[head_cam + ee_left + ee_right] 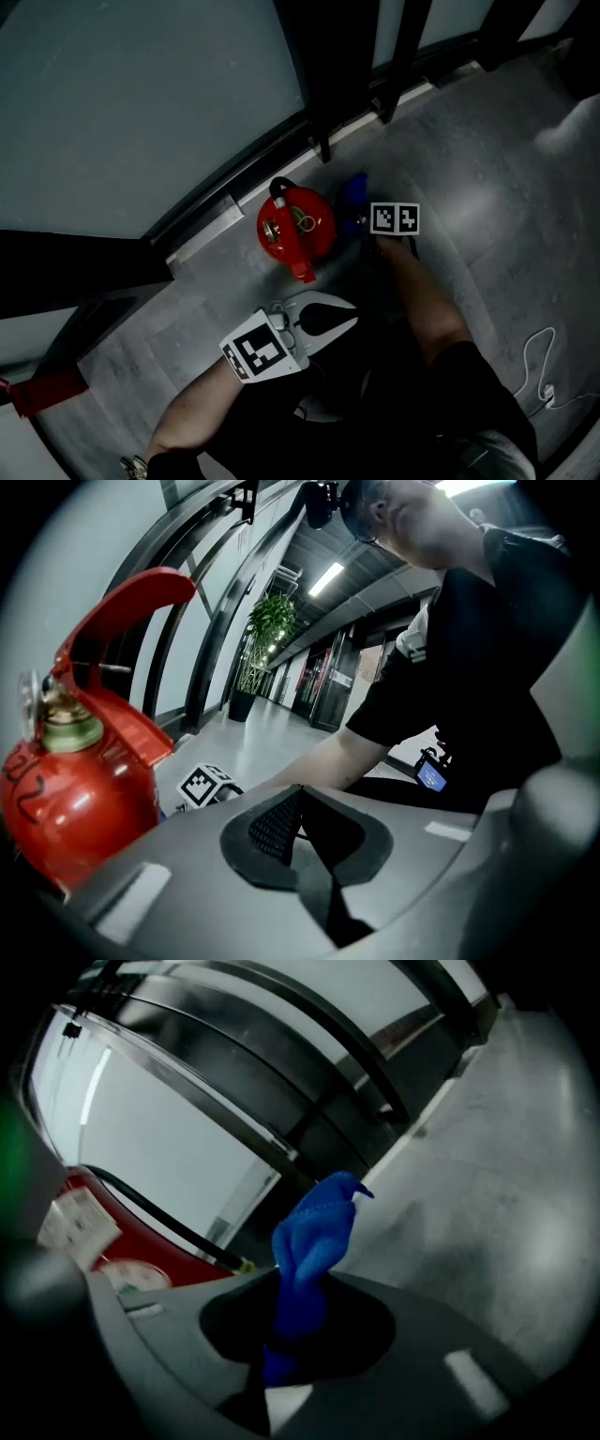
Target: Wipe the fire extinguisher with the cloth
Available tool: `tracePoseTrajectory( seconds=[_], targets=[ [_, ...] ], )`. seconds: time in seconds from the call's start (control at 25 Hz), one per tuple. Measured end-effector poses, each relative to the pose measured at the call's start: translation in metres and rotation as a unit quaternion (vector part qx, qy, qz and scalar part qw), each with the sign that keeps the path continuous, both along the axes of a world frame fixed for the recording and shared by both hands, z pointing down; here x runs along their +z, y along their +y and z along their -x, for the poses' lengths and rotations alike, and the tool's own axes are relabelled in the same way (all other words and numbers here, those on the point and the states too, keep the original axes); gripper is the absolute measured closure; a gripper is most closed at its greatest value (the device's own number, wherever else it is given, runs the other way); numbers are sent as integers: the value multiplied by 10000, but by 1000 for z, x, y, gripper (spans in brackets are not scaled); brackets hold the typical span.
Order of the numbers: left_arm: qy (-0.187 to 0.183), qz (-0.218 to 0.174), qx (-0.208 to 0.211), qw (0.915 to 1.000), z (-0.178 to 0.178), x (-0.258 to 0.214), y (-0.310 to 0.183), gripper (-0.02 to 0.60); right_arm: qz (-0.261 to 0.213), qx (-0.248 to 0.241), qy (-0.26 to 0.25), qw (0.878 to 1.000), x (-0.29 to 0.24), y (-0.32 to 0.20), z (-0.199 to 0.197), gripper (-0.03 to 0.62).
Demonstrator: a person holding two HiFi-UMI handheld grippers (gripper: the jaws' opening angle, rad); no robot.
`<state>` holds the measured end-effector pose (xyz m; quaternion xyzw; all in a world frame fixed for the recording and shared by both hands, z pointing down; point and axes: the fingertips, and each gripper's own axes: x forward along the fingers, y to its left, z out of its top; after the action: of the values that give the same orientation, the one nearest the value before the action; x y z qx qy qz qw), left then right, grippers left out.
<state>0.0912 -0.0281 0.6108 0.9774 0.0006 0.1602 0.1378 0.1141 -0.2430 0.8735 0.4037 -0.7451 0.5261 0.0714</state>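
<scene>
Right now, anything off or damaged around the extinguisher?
Nothing stands out. The extinguisher stands upright on the floor, with no damage visible. The cloth is clamped in the right gripper's jaws beside it. The left gripper's jaws are together, empty. A loose white cable lies well apart.

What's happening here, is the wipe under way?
A person works over a red fire extinguisher standing on the floor by a glass wall. The right tongs are shut on a blue cloth, held close beside the extinguisher's body; whether the cloth touches it cannot be told. The left tongs are shut and empty, near the extinguisher's handle.
</scene>
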Motion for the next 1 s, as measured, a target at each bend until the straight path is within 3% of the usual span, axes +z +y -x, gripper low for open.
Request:
tracePoseTrajectory(
  seconds=[0.2,0.36,0.48,0.6,0.8,1.0],
  targets=[
    [105,-180,191,9996,-10,-14,2,574,-1313,-85,-731,9886,-141,-16,-21,510],
    [-40,-325,392,9987,-14,-10,7,574,-2393,-227,-1313,9618,-252,-3,-17,510],
    [-129,-334,511,9981,-14,-6,10,574,-2906,-367,-1710,9407,-305,11,-8,510],
    [-178,-343,547,9978,-14,-5,10,574,-2946,-484,-1833,9366,-313,25,2,510],
    [-147,-247,576,9979,-18,-6,11,574,-2859,-891,-1378,9441,-275,53,34,510],
    [-214,-235,672,9972,-18,-2,15,574,-3016,-633,-1397,9410,-268,59,31,510]
  ],
)
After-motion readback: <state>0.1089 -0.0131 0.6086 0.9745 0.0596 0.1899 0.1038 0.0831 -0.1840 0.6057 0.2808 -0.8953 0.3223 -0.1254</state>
